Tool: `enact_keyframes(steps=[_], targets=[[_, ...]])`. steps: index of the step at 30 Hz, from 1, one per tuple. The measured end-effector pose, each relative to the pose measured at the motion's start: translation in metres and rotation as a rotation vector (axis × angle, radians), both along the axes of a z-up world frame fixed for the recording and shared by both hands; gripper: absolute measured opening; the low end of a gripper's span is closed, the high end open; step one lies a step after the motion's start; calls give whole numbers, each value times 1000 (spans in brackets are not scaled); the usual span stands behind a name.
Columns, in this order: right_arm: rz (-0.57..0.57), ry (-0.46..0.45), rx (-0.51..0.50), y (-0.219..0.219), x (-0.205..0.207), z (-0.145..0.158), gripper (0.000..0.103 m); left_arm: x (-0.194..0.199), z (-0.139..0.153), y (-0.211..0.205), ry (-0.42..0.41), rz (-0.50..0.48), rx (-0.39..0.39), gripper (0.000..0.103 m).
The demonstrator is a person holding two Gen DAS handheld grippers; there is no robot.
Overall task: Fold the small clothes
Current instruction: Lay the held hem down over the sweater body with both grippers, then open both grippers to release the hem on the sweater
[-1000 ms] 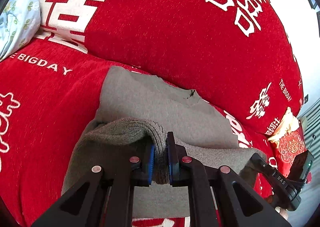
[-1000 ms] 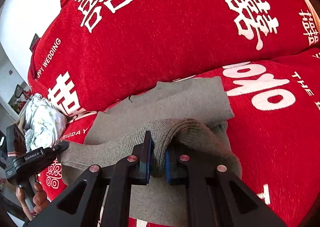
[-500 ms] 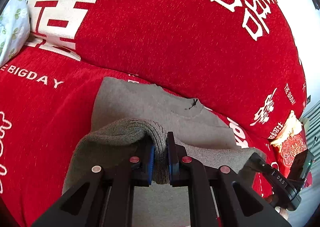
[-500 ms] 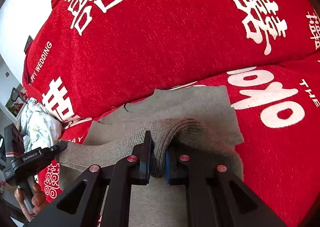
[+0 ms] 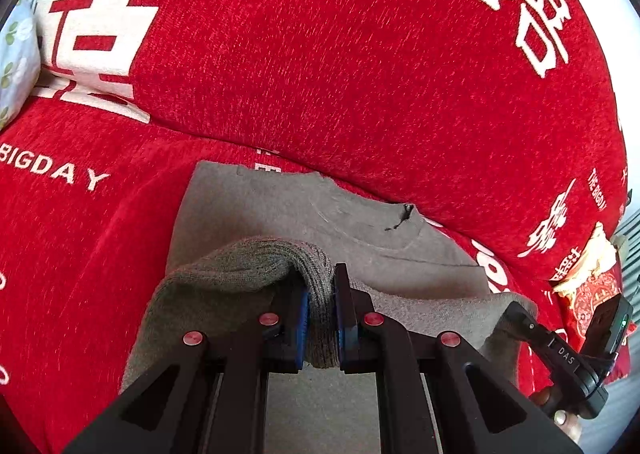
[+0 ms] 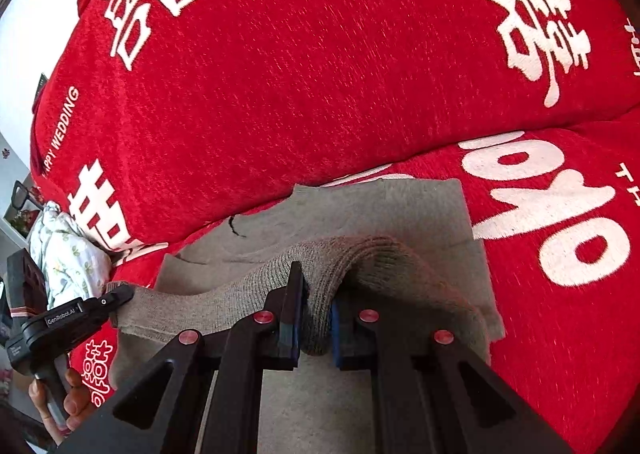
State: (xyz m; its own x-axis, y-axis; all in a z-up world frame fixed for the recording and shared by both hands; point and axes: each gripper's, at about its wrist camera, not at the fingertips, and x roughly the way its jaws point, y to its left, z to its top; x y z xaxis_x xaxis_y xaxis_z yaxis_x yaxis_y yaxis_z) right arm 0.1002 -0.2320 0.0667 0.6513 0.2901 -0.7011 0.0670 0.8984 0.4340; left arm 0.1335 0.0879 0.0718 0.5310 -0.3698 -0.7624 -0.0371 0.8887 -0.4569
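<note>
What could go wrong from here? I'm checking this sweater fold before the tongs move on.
1. Both the left tongs and right tongs pinch only a narrow bunch of the grey sweater's hem, so it might slip free on one side and skew the fold.
2. The hem sags between the two grips, which may leave a crease.
3. The neckline lies against the red cushion, so there is little room ahead.
</note>
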Motion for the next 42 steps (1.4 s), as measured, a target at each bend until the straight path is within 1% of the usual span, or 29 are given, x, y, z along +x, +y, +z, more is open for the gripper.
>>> enact_keyframes(steps=[10,34,37,38,39,40,41,42], targets=[[-4,43,5,-4,35,-21,12,28,-19,-5,18,-4,38,12],[0,89,8,-4,75,-44,12,74,-50,-4,86,21,50,12],[-3,106,24,-5,79,-49,13,79,-57,-3,110,34,37,12],[-4,111,32,-6,81,-50,15,80,-59,-3,115,37,26,14],[-8,114,38,-7,81,-51,16,81,-61,-2,117,39,19,24],[-7,118,45,-7,82,-52,23,82,-62,-1,115,39,13,37],[-3,122,55,-7,83,-53,39,81,-62,0,108,39,2,74],[-5,117,65,-8,82,-52,51,79,-59,2,83,53,-18,98]])
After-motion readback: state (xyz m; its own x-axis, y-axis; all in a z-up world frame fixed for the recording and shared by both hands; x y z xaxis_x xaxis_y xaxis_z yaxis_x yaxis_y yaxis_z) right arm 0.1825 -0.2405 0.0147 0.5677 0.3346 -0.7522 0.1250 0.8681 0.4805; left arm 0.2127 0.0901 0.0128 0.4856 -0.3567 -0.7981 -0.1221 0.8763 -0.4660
